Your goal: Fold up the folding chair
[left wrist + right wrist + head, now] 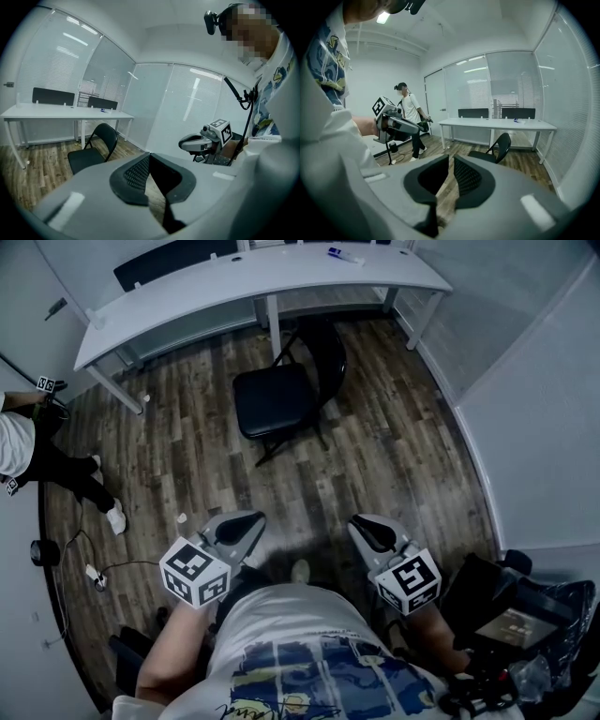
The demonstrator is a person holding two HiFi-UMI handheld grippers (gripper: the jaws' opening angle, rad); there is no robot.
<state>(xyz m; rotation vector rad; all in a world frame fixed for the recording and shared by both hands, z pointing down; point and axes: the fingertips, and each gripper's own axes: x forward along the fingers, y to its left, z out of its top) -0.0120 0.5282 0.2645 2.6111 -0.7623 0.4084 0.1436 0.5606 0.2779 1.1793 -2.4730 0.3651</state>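
Observation:
The black folding chair stands unfolded on the wood floor, just in front of the white desk, its backrest toward the desk. It also shows in the left gripper view and the right gripper view, well beyond both sets of jaws. My left gripper is close to my body, shut with nothing in it. My right gripper is level with it; its jaws stand a narrow gap apart and hold nothing. Neither touches the chair.
A long white desk runs along the far wall with a small item on top. Another person stands at the left edge. A glass wall closes the right side. Dark equipment sits at my right; a cable lies on the floor at left.

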